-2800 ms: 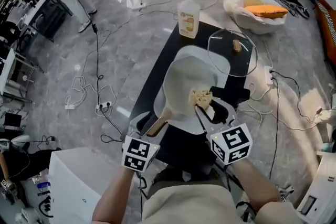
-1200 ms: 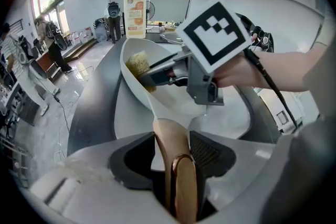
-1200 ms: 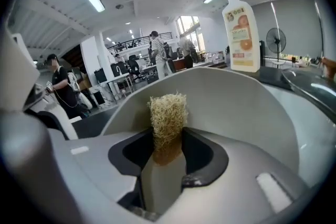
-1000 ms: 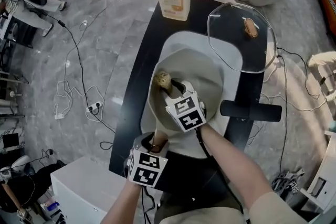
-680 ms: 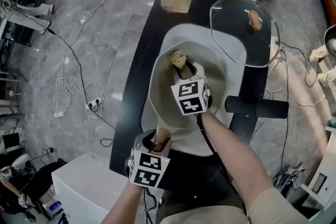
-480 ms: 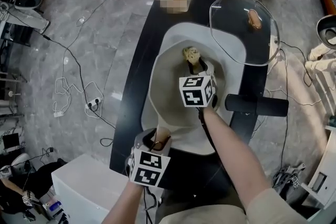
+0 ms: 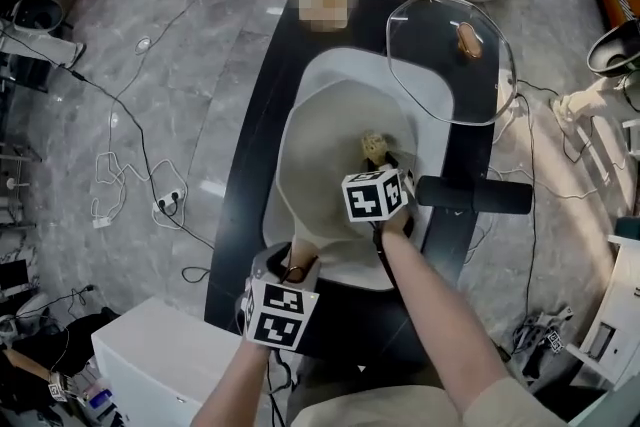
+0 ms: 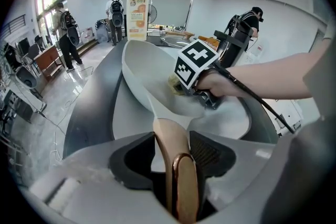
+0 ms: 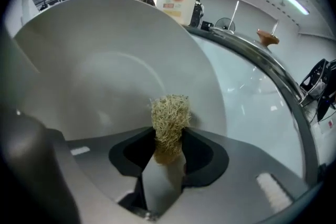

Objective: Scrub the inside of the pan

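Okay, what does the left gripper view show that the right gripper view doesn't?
Only the left gripper view shows the left gripper shut on the pan handle, the right gripper from outside with its marker cube, the person's forearm, and people standing behind. Only the right gripper view shows the right jaws pinching the scrubber up close. Both show the pan's pale inside and the soap bottle.
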